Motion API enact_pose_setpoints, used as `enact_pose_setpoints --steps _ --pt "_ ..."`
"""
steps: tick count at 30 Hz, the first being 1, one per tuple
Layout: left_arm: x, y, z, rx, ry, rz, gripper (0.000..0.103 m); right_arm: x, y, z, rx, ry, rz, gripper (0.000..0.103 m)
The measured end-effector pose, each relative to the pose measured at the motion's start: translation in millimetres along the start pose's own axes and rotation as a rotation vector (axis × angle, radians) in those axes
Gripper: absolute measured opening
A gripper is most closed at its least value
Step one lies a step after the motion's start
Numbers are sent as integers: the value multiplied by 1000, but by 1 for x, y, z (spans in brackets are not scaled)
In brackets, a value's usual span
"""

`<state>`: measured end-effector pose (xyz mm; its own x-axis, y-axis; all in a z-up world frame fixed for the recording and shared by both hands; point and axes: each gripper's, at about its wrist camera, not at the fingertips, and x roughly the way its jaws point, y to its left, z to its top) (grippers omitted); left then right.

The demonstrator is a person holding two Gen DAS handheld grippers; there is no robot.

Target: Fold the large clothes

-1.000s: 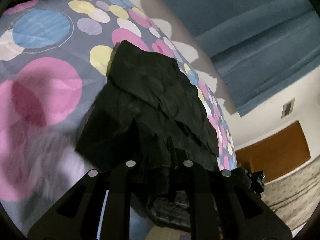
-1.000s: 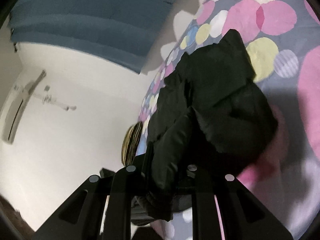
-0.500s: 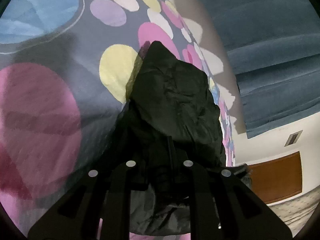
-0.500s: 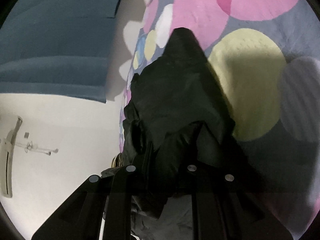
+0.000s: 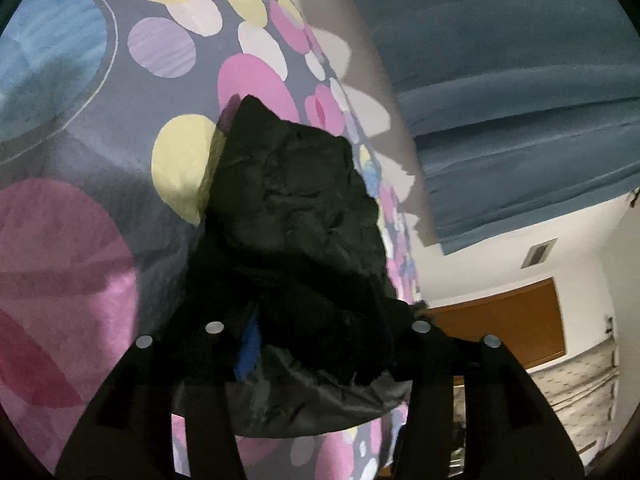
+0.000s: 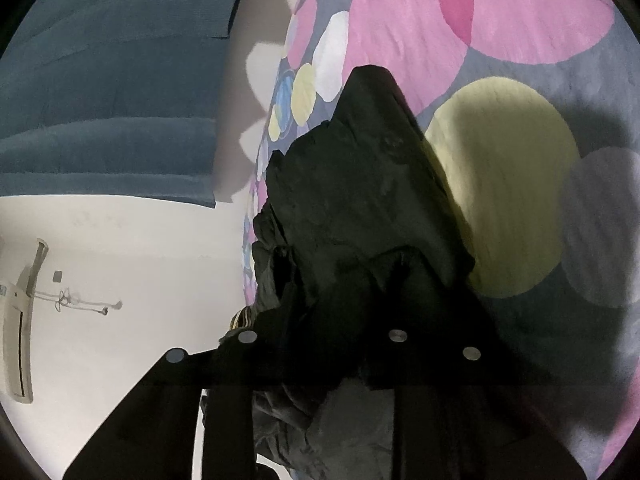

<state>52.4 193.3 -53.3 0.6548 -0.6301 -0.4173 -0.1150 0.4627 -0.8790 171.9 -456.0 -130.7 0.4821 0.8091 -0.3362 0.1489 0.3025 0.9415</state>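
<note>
A black, crinkled garment (image 5: 296,208) lies folded in a heap on the dotted bed sheet (image 5: 60,260). My left gripper (image 5: 316,312) sits at its near edge, jaws opening. The fabric lies loose between the spread fingers, and a blue pad shows on the left finger (image 5: 248,344). In the right wrist view the same garment (image 6: 352,200) rises in a dark ridge over the sheet (image 6: 500,20). My right gripper (image 6: 324,320) is at its near end, jaws opening, with bunched cloth still between the fingers. The fingertips of both are hidden in the fabric.
A blue curtain (image 5: 500,80) hangs past the bed's far edge, also visible as the curtain (image 6: 100,80) in the right view. A brown wooden panel (image 5: 500,320) and patterned floor (image 5: 572,392) lie to the right. A wall air conditioner (image 6: 20,320) is at the left.
Both grippers came down to the bed with the garment's edge, laying it over the rest. Both jaws, shut on the fabric before, have now spread apart.
</note>
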Motion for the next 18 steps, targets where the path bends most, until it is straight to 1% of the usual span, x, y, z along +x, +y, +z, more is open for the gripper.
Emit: enact_pose_setpoints --steps 2,4,5,7,9,11,12,18 --pt "-6 3 2 -16 -13 -30 49 0 -2 2 19 0 12 30" --pt "-13 3 3 -17 -46 -32 51 0 -2 3 31 2 22 30" --pt "-19 4 4 -11 -79 -21 53 -1 -2 4 33 1 22 30" --pt "-27 3 5 17 -130 23 54 -5 -1 4 25 -2 24 32" --pt "-34 0 5 80 -171 81 55 -10 1 2 11 -8 26 35" --pt "-35 1 3 121 -175 106 57 -15 3 3 0 -16 38 39" --pt "-34 2 0 140 -165 110 58 -17 4 3 -6 -17 48 41" --pt "-21 8 -7 184 -121 111 62 -26 3 9 29 -34 103 47"
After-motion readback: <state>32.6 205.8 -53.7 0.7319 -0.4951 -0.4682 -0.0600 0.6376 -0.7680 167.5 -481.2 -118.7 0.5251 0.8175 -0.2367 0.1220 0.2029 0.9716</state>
